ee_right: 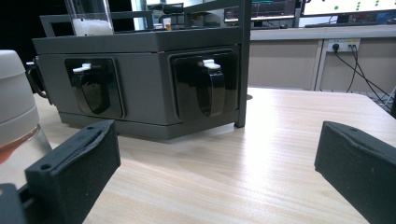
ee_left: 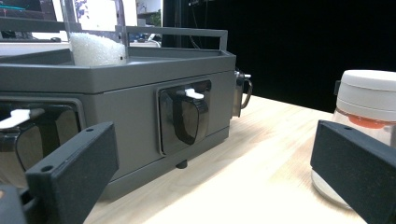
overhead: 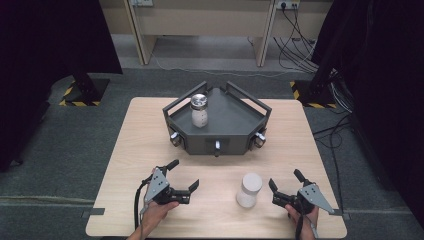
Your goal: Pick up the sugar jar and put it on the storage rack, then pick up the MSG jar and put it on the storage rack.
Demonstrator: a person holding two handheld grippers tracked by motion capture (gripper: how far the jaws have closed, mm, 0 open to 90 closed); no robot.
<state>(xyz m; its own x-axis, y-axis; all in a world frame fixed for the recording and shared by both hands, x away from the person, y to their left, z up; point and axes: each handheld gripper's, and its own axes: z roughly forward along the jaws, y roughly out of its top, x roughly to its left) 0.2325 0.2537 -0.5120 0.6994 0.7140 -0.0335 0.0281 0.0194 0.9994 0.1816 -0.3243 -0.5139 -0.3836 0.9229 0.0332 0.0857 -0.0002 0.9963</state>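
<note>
Two grippers rest low on the table point(overhead: 125, 150) in the high view, both with jaws spread wide and nothing between them. The white-capped jar point(overhead: 248, 190) stands upright between them, just beside the right gripper point(overhead: 285, 185) on its inner side and farther from the left gripper point(overhead: 183, 174). Beyond both sits the grey tray point(overhead: 235, 135), with a silver-lidded jar point(overhead: 199, 111) on it. My worry: the jar is tall and narrow, so a jaw tip nudging its side before the grip closes could topple it or slide it away.

From the left gripper view, the white-capped jar point(ee_left: 369, 107) sits partly behind the right-hand jaw, not between the two, with an orange band under the cap. Closing here would likely knock it rather than catch it.

From the right gripper view, the white-capped jar point(ee_right: 16, 107) stands at the far left, outside the left-hand jaw and close to it. The open gap faces the tray's point(ee_right: 140, 84) front, so driving forward risks striking its black latches.
</note>
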